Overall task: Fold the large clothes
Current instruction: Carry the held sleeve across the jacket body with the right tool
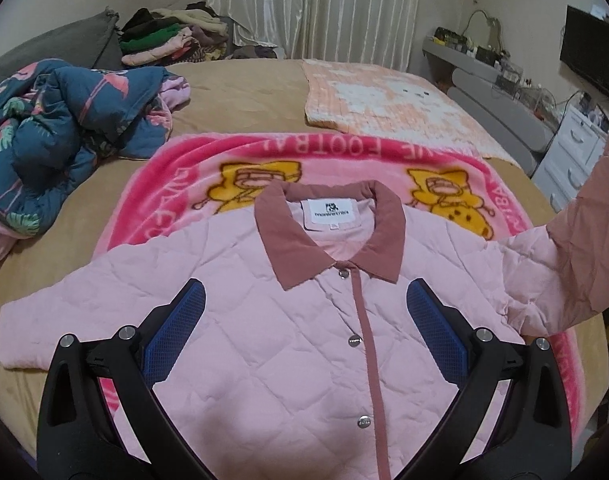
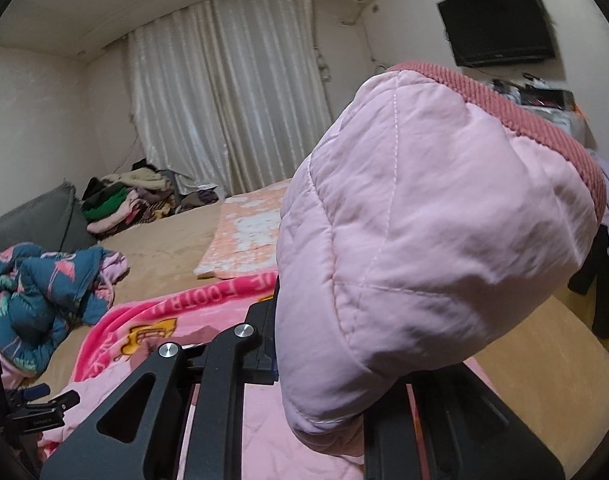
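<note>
Where legible, "FOOT" on pink blanket (image 1: 176,184) beneath jacket (image 1: 264,320).

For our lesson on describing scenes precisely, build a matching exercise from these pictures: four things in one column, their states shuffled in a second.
Things:
1. pink quilted jacket's sleeve
2. left gripper
3. dark blue flamingo-print quilt
4. white label

States:
A. crumpled on the bed
B. open above the jacket front
C. lifted, clamped by the right gripper
D. sewn inside the collar

Pairs: 1-C, 2-B, 3-A, 4-D
</note>
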`<action>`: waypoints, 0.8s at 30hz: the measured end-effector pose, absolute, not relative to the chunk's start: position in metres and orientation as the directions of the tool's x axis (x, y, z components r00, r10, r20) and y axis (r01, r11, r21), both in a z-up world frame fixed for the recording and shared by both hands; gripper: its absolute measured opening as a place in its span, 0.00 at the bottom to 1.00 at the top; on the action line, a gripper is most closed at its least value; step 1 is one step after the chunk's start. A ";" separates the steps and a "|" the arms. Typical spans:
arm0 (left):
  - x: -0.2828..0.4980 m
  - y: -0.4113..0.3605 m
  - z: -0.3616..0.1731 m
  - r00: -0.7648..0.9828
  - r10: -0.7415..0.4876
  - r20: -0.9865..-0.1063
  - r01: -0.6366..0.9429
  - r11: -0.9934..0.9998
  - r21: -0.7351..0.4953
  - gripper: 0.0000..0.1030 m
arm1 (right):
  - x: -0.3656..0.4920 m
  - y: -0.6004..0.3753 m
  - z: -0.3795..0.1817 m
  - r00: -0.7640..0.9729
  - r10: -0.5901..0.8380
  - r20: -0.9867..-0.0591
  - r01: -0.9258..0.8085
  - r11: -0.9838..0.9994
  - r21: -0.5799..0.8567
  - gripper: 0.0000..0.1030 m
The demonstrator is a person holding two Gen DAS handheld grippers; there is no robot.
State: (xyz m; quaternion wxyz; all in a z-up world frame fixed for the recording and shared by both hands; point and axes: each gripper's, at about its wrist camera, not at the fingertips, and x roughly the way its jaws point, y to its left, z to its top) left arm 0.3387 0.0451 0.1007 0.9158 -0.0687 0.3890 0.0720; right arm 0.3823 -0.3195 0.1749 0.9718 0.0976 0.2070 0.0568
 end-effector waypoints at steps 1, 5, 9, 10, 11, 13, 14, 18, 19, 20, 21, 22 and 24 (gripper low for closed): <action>0.336 0.048 0.103 0.698 0.073 -0.712 -0.185 0.979 -0.081 0.92 | 0.380 -0.312 0.177 0.907 0.157 -0.390 -0.079 0.975 0.207 0.14; 0.327 0.063 0.109 0.723 0.071 -0.687 -0.195 0.975 -0.104 0.92 | 0.381 -0.273 0.180 0.900 0.199 -0.388 -0.142 0.975 0.171 0.14; 0.327 0.080 0.105 0.707 0.077 -0.703 -0.216 0.970 -0.111 0.92 | 0.380 -0.240 0.175 0.887 0.243 -0.392 -0.197 0.968 0.154 0.14; 0.325 0.086 0.103 0.706 0.080 -0.704 -0.224 0.968 -0.115 0.92 | 0.380 -0.232 0.174 0.883 0.258 -0.393 -0.213 0.965 0.154 0.14; 0.323 0.091 0.101 0.706 0.079 -0.704 -0.233 0.964 -0.125 0.92 | 0.379 -0.221 0.171 0.877 0.273 -0.395 -0.232 0.961 0.150 0.14; 0.317 0.102 0.098 0.710 0.075 -0.700 -0.245 0.958 -0.146 0.92 | 0.379 -0.205 0.164 0.866 0.295 -0.403 -0.259 0.955 0.142 0.14; 0.314 0.107 0.098 0.712 0.076 -0.698 -0.249 0.957 -0.150 0.92 | 0.379 -0.194 0.160 0.857 0.308 -0.412 -0.277 0.951 0.136 0.14; 0.306 0.123 0.091 0.711 0.072 -0.700 -0.264 0.950 -0.170 0.92 | 0.377 -0.160 0.143 0.826 0.351 -0.441 -0.336 0.935 0.116 0.14; 0.304 0.127 0.088 0.709 0.073 -0.701 -0.269 0.947 -0.174 0.92 | 0.376 -0.149 0.138 0.817 0.364 -0.448 -0.354 0.929 0.109 0.14; 0.302 0.130 0.086 0.708 0.073 -0.703 -0.272 0.946 -0.176 0.92 | 0.376 -0.143 0.134 0.811 0.372 -0.452 -0.365 0.925 0.105 0.14; 0.300 0.133 0.082 0.705 0.067 -0.707 -0.274 0.944 -0.183 0.92 | 0.376 -0.136 0.129 0.805 0.379 -0.457 -0.376 0.921 0.101 0.14; 0.298 0.135 0.080 0.703 0.060 -0.709 -0.273 0.943 -0.191 0.92 | 0.375 -0.130 0.125 0.798 0.386 -0.463 -0.386 0.917 0.099 0.14; 0.295 0.141 0.075 0.701 0.028 -0.713 -0.263 0.939 -0.222 0.92 | 0.376 -0.116 0.114 0.779 0.400 -0.483 -0.405 0.909 0.099 0.14</action>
